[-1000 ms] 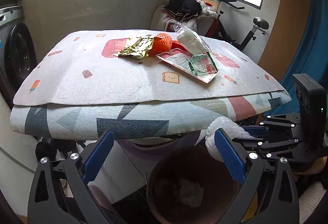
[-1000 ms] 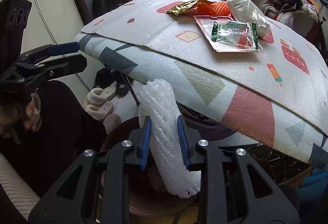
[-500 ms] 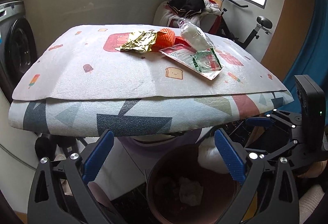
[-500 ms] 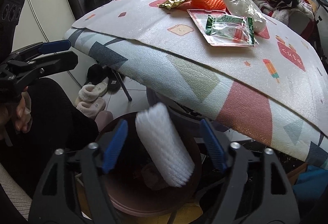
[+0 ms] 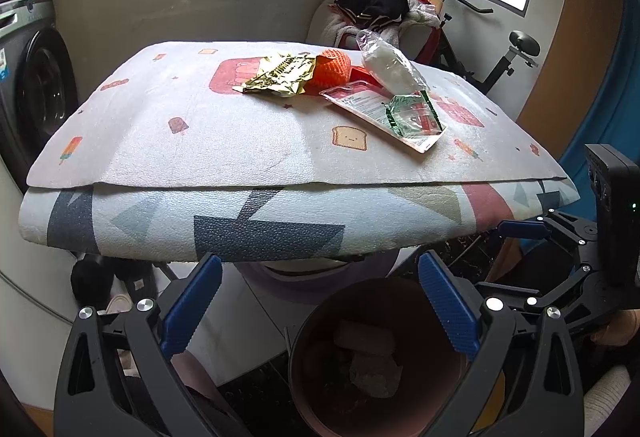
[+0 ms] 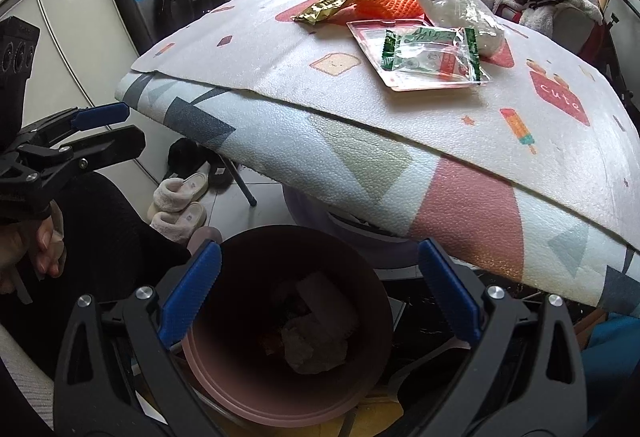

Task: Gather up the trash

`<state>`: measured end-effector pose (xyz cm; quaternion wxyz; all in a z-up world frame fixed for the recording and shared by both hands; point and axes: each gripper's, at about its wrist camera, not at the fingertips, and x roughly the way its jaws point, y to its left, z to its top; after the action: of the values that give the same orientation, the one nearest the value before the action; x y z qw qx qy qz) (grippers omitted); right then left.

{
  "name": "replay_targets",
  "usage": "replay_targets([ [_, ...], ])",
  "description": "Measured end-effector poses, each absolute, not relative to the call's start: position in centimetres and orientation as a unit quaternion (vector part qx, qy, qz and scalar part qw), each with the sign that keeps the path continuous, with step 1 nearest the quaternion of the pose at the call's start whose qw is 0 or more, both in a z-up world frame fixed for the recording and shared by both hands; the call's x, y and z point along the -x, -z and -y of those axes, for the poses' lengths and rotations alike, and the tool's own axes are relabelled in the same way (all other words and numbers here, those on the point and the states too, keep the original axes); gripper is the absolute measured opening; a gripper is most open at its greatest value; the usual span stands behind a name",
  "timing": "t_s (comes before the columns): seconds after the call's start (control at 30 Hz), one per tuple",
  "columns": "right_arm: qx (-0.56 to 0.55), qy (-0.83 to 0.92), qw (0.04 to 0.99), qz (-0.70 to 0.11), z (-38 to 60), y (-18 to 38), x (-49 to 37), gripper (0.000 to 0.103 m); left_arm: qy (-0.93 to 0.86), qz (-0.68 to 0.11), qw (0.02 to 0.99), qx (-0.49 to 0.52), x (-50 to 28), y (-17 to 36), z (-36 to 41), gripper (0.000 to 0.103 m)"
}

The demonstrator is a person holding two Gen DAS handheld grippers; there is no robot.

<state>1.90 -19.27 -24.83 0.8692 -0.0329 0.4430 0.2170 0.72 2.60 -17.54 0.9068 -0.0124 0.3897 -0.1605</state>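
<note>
Grippers both spread wide, nothing between pads. Right gripper point(image 6: 320, 293) hangs over pink bin point(image 6: 240, 397); left gripper point(image 5: 320, 301) beside it, over same bin. Crumpled trash point(image 6: 316, 349) lies in bin bottom. On padded table point(image 5: 240, 141) beyond: gold wrapper point(image 5: 280, 75), orange net point(image 5: 332, 67), clear bag point(image 5: 390, 63), red-green packet point(image 5: 400, 115), clustered, touching.

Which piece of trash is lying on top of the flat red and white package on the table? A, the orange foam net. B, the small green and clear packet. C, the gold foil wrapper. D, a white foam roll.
B: the small green and clear packet rests directly on the flat red and white package, while the gold foil wrapper and the orange foam net lie behind it.
</note>
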Motion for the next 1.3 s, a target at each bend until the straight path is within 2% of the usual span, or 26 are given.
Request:
replay_targets([
  [0.4, -0.026, -0.166, 0.887, -0.43, 22.5, 23.4, -3.3, 0.097, 0.151, -0.394, 0.907, 0.005, -1.0, 17.5, -2.5, 0.097],
  [0.53, -0.012, -0.132, 0.895, -0.425, 23.6, 22.2, -4.7, 0.097, 0.142, -0.403, 0.904, 0.021, -1.9, 17.4, -3.0, 0.097],
  [0.77, -0.013, -0.17, 0.919, -0.357, 26.5, 19.1, -8.7, 0.097, 0.148, -0.392, 0.907, 0.041, -3.3, 16.2, -3.5, 0.096],
  [0.9, -0.018, -0.173, 0.921, -0.348, 27.1, 18.9, -12.8, 0.075, 0.146, -0.382, 0.911, 0.045, -4.4, 15.5, -3.6, 0.096],
  [0.97, -0.029, -0.174, 0.92, -0.349, 27.2, 19.3, -14.9, 0.069, 0.143, -0.38, 0.913, 0.045, -5.0, 15.4, -3.7, 0.096],
  [1.1, -0.047, -0.17, 0.915, -0.362, 26.8, 20.7, -18.5, 0.063, 0.137, -0.388, 0.91, 0.041, -6.1, 15.8, -3.7, 0.096],
  [1.3, -0.037, -0.17, 0.909, -0.38, 25.6, 21.8, -20.8, 0.062, 0.133, -0.394, 0.909, 0.034, -7.1, 16.4, -3.6, 0.096],
])
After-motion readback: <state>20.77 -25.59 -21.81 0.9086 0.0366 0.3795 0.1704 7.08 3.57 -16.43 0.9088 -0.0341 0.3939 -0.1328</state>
